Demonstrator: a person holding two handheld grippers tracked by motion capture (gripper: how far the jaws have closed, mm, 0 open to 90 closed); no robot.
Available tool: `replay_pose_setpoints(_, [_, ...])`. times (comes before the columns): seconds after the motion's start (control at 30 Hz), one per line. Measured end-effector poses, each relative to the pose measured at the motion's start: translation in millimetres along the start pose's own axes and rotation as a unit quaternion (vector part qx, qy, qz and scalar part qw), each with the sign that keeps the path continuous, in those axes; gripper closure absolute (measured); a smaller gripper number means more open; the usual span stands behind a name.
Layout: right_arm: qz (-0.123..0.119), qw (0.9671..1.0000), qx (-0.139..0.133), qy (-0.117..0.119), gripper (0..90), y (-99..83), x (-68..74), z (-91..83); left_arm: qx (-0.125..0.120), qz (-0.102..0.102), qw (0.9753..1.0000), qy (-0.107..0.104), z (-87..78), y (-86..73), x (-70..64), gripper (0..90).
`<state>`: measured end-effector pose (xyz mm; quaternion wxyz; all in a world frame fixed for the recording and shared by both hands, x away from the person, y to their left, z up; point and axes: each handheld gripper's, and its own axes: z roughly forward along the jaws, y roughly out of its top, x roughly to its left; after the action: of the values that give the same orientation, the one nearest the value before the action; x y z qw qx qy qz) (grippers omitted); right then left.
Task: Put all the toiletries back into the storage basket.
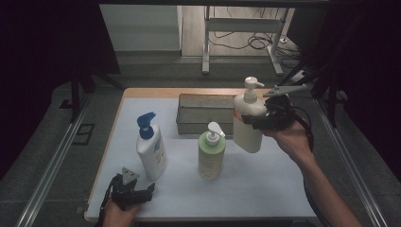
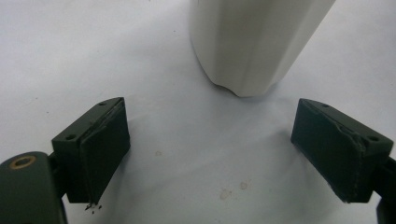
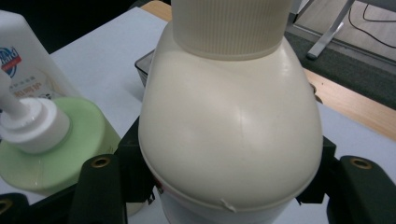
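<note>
The right claw grasps the cream pump bottle by its body, lifted and tilted above the surface, at 3 o'clock of the green pump bottle and just beside the grey tray. The left claw rests released at 6 o'clock of the blue-capped bottle.
</note>
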<state>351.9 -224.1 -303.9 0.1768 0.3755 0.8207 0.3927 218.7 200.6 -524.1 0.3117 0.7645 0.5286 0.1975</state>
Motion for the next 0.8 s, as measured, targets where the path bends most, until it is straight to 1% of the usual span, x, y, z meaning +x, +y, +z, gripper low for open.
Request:
replay_pose_setpoints(0.13, [-0.006,1.0000,-0.001,-0.001,37.3,10.7,2.6,4.0,0.000,0.000,1.0000,0.000,0.0,0.0,0.0,11.3])
replay_pose_setpoints(0.3, [-0.006,1.0000,-0.003,0.001,37.4,22.8,3.6,12.1,0.001,0.000,1.0000,-0.001,-0.1,0.1,0.2,11.3])
replay_pose_setpoints(0.43, [-0.007,1.0000,-0.003,-0.003,37.4,31.9,4.3,19.4,0.001,0.000,1.0000,-0.001,-0.1,0.1,0.2,11.3])
replay_pose_setpoints(0.6, [-0.005,1.0000,-0.005,-0.003,37.4,41.5,4.4,28.5,0.002,0.001,1.0000,0.000,-0.2,0.1,0.3,11.3])
replay_pose_setpoints(0.7, [-0.010,0.9999,-0.005,-0.004,37.4,45.9,4.2,34.2,0.002,0.001,1.0000,0.000,-0.2,0.1,0.3,11.3])
replay_pose_setpoints(0.73, [-0.008,0.9999,-0.006,-0.004,37.4,49.4,4.3,39.2,0.001,0.001,1.0000,0.000,-0.2,0.1,0.3,11.3])
replay_pose_setpoints(0.8, [-0.009,0.9999,-0.005,-0.004,37.4,50.4,4.1,40.7,0.000,0.001,1.0000,0.000,0.0,0.0,0.2,11.3])
